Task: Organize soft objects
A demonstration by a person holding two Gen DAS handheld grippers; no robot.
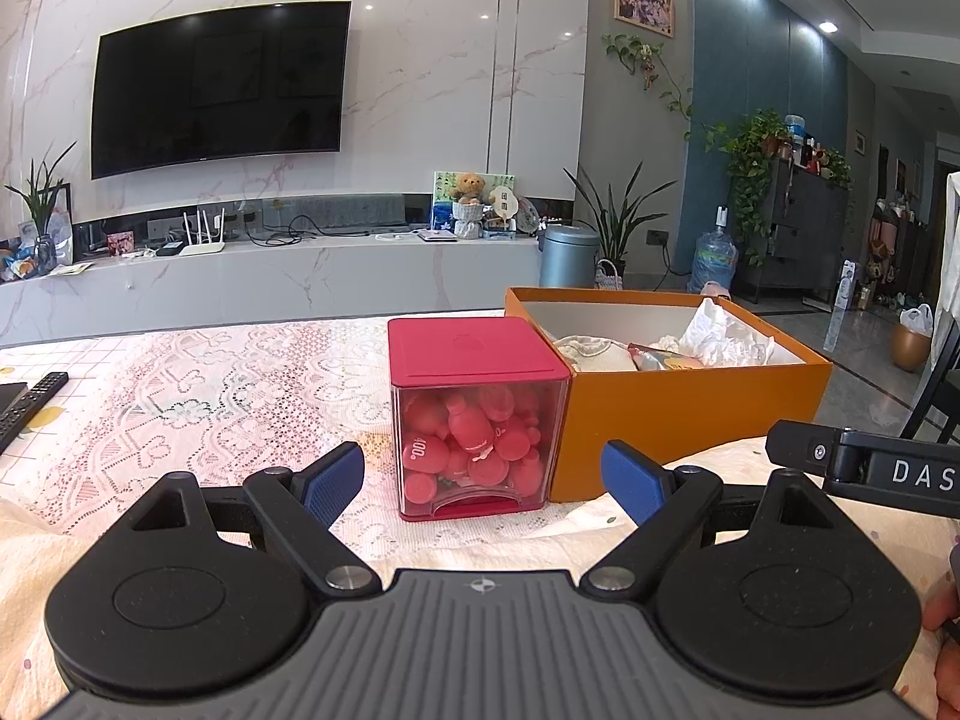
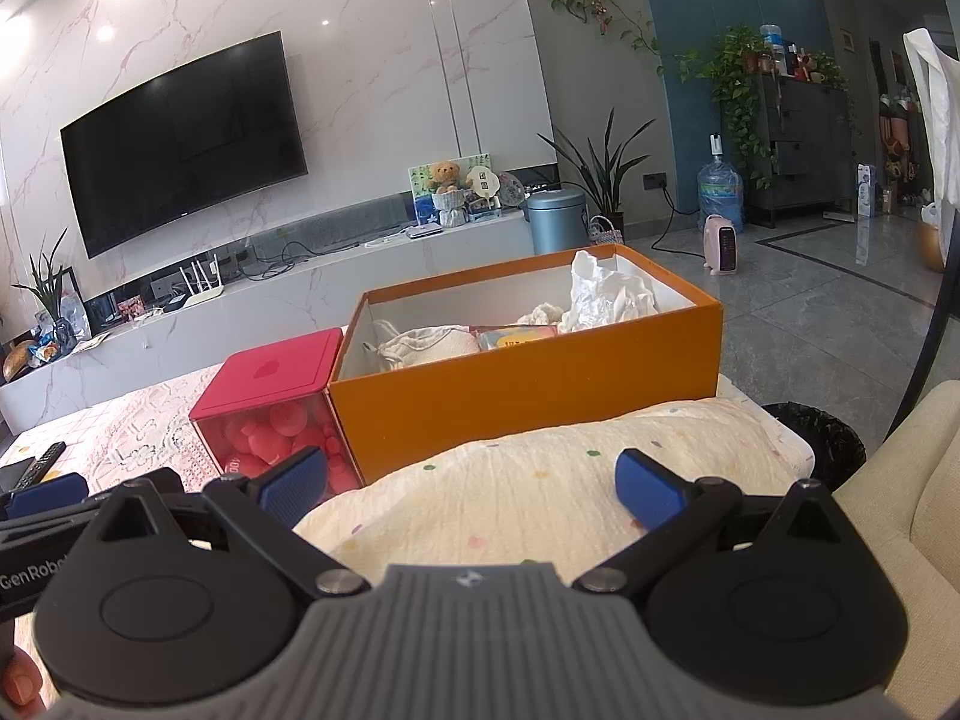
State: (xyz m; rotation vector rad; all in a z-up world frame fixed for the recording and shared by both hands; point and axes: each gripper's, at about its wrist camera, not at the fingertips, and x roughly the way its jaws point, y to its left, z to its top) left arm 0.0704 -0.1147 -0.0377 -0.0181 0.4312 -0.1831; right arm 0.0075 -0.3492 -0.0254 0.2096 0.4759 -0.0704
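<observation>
A living room with a marble wall, a dark TV [image 1: 219,87] and a long low shelf [image 1: 270,276] lies behind a tabletop [image 1: 198,396] covered by a pink lace cloth.

The soft things are in two places. An open orange box [image 2: 528,396] stands on the tabletop and holds a crumpled white tissue [image 2: 606,294], a cream cloth bag [image 2: 429,345] and a flat coloured packet [image 2: 519,336]. In front of the box, nearest to the cameras, lies a cream quilt [image 2: 540,480] with small coloured dots; its far edge reaches the box's front wall.

Touching the left side of the box is a red cube [image 1: 477,414] with a closed lid and clear walls, full of small red bottle-shaped pieces.

The left hand-held gripper [image 1: 483,474] is released, its blue pads wide apart, and it faces the cube, which stands between it and the shelf. The right hand-held gripper [image 2: 471,483] is released too, with nothing between the pads; it hangs over the quilt, and the box wall stands just beyond it.

A black remote [image 1: 30,405] lies at the left edge of the tabletop, well apart from the boxes. Further out are a teddy bear [image 1: 471,186] on the shelf, a grey bin [image 1: 567,255], a water bottle [image 2: 720,186] and a pink heater [image 2: 723,243] on the floor.
</observation>
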